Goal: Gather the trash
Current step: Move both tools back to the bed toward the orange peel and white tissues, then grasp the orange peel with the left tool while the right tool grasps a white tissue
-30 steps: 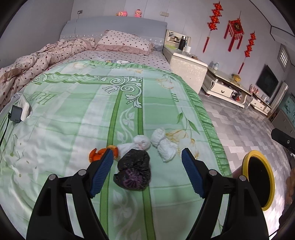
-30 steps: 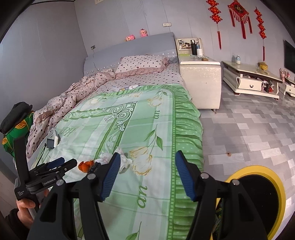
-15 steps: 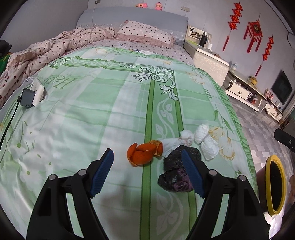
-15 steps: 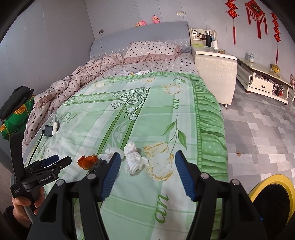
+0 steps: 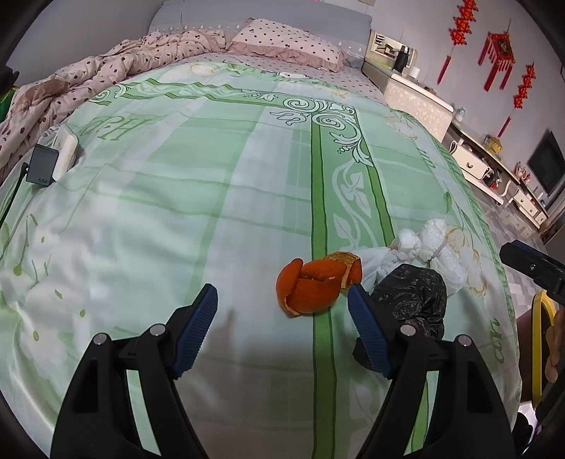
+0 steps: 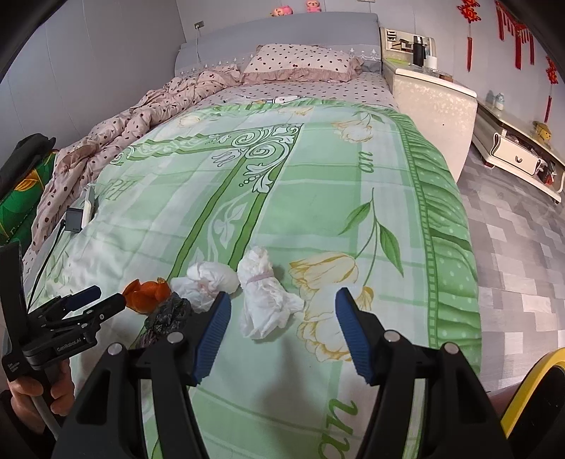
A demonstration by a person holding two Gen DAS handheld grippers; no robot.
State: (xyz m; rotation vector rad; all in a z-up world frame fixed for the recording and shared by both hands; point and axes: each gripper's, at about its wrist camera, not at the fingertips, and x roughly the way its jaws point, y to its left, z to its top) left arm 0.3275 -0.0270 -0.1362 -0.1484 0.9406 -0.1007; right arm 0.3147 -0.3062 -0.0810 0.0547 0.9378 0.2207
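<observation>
While you hold both claws over the bed, the readable writing is sparse: "GenRobot.AI" runs along the side of your left gripper (image 6: pixel 90 300) as the right camera sees it, the grey charger (image 5: pixel 41 165) by the far edge reads "65", with a blurred mark after it, and the green cover (image 5: pixel 219 197) carries large printed letters, with "an" clear near its frilled edge. Your left gripper stands released with nothing between its blue pads; the orange peel (image 5: pixel 316 284) lies on the cover just ahead of them, toward the right pad. Your right gripper (image 6: pixel 282 326) is also released and empty, the nearer tissue wad (image 6: pixel 265 300) lying just ahead of its gap. A second tissue wad (image 6: pixel 206 280) and a crumpled black bag (image 5: pixel 413 293) lie touching in the same cluster as the peel. Beyond the cover you see a dotted pink quilt (image 6: pixel 141 120) bunched to the left, a matching pillow (image 6: pixel 303 61) and a grey headboard (image 6: pixel 282 33). A pale nightstand (image 6: pixel 430 102), grey tiled floor (image 6: pixel 519 254) and red hangings (image 5: pixel 498 47) fill the right, and a yellow-rimmed bin (image 6: pixel 529 399) shows at the lower corner
</observation>
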